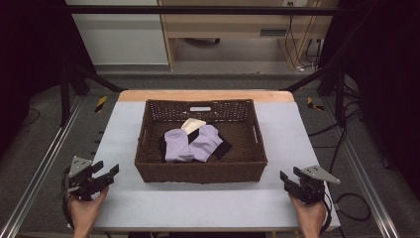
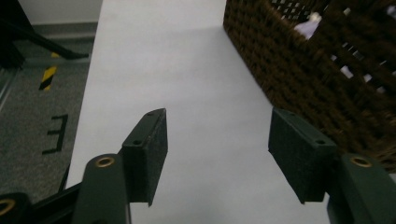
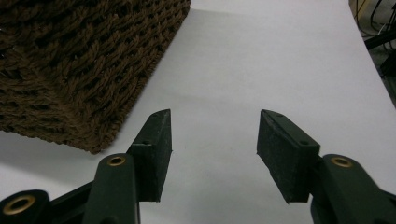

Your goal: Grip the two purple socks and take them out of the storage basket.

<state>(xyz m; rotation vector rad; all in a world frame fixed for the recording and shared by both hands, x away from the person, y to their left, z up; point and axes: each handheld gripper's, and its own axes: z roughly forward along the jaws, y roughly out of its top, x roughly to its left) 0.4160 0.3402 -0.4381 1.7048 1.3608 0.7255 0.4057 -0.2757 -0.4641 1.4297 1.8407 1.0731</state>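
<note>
Both grippers idle, jaws apart, nothing held: left gripper (image 1: pixel 101 177) at the near-left table (image 1: pixel 208 208) corner, right gripper (image 1: pixel 291 181) at the near-right corner. Socks (image 1: pixel 194 143) lie piled in the basket (image 1: pixel 200 173) mid-table, ahead of and between the two, over the near wall. Pile runs roughly left-right; lilac pair on top, black and cream under, count unclear. Both grippers look about equally far, so either could reach in. No brand or label legible; a black mark on the floor (image 2: pixel 57 134) beside the table, possibly an "E".
</note>
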